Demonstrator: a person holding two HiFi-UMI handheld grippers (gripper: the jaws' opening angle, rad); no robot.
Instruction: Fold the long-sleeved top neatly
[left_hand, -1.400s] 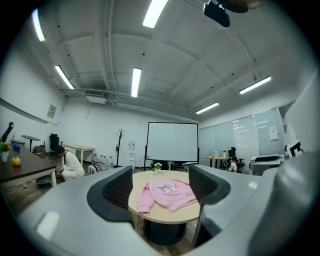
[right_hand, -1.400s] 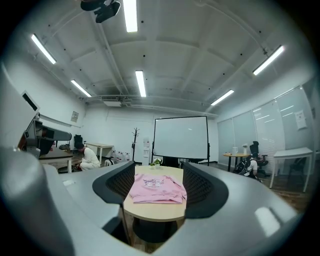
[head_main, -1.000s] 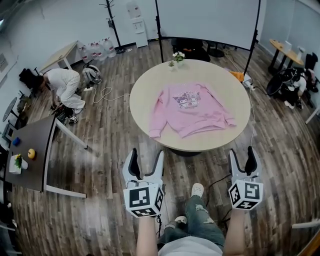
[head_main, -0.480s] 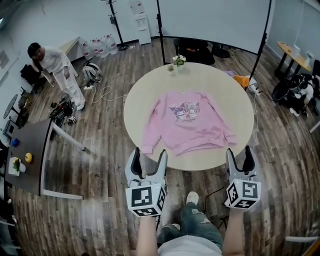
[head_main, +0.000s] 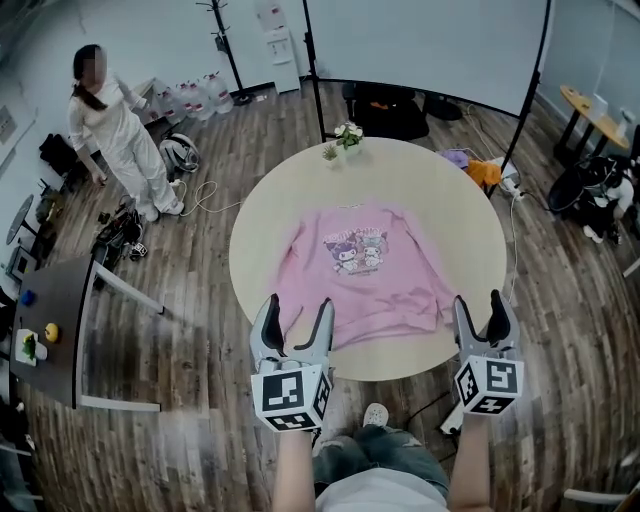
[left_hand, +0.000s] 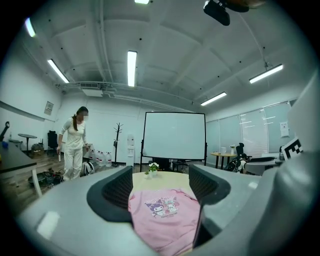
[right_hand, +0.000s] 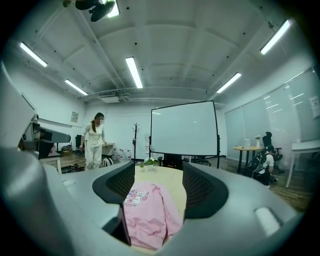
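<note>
Table (head_main: 430, 185) nearer | top (head_main: 365, 275) flat; collar pointing away; hem at near edge

**A meeting room or open office, pressed into use as a test space**

In the head view a large projection screen (head_main: 425, 45) on a stand fills 12 o'clock. A coat stand (head_main: 222, 40), a water dispenser (head_main: 275, 40) and a row of big water bottles (head_main: 195, 97) line the wall at 11 o'clock. 1 round counter (head_main: 440, 200) sits mid-room on a wood-plank floor (head_main: 200, 300). A dark desk (head_main: 50, 310) stands at 9 o'clock and a pale desk (head_main: 592, 105) at 2 o'clock. Loose cables (head_main: 205, 192) trail over the boards at 10 o'clock, near a standing person (head_main: 115, 135) in white. The left gripper view shows long strip lights (left_hand: 131, 67) on a bare ceiling. The right gripper view shows a glazed wall (right_hand: 272, 125) with blinds at 3 o'clock.
</note>
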